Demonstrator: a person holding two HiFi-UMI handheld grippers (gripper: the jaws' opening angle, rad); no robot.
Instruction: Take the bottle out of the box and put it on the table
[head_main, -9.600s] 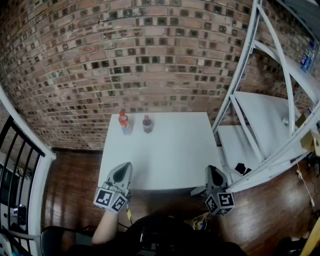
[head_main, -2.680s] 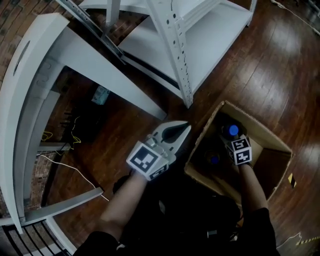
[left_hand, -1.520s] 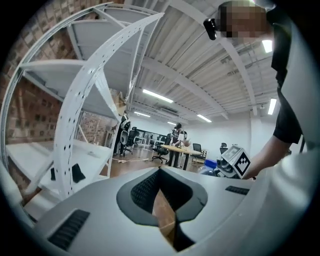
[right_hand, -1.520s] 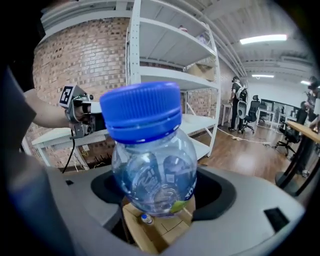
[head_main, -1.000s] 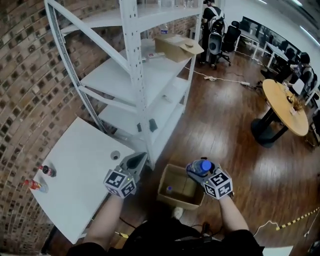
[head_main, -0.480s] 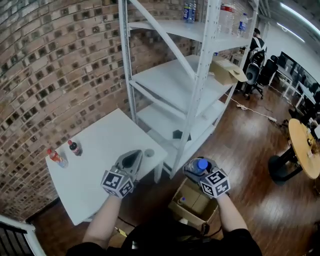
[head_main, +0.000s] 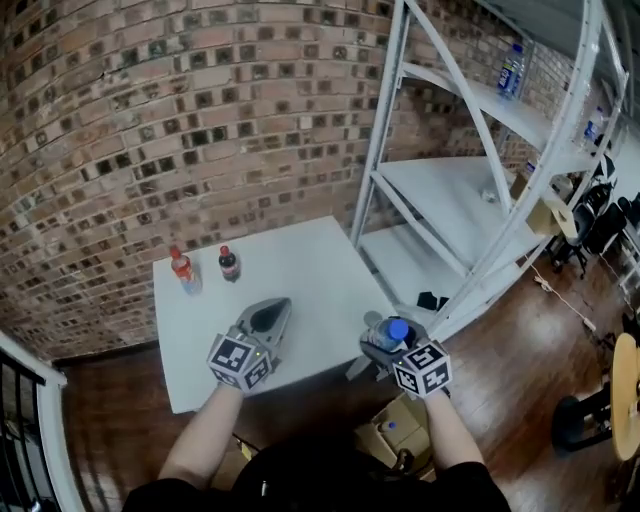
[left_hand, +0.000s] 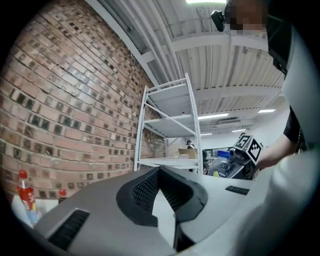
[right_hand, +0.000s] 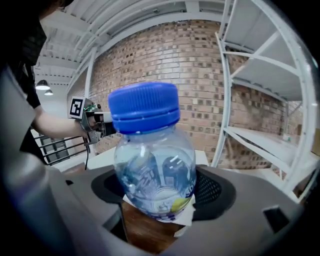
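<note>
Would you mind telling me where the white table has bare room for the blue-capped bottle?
The table is bare across its middle and right, up to the edge beside the shelf rack. Its far left corner is crowded: red-capped bottle and dark bottle. The left gripper hangs over the near edge.

left tongs (left_hand: 159, 171) closed, empty, right tongs (head_main: 381, 345) clamped on bottle (right_hand: 150, 165)

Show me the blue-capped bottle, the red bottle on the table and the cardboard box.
blue-capped bottle (right_hand: 150, 165): right gripper view, clear body below the cap.
red bottle (head_main: 184, 273): head view, its middle.
cardboard box (head_main: 408, 412): head view, its top rim.
</note>
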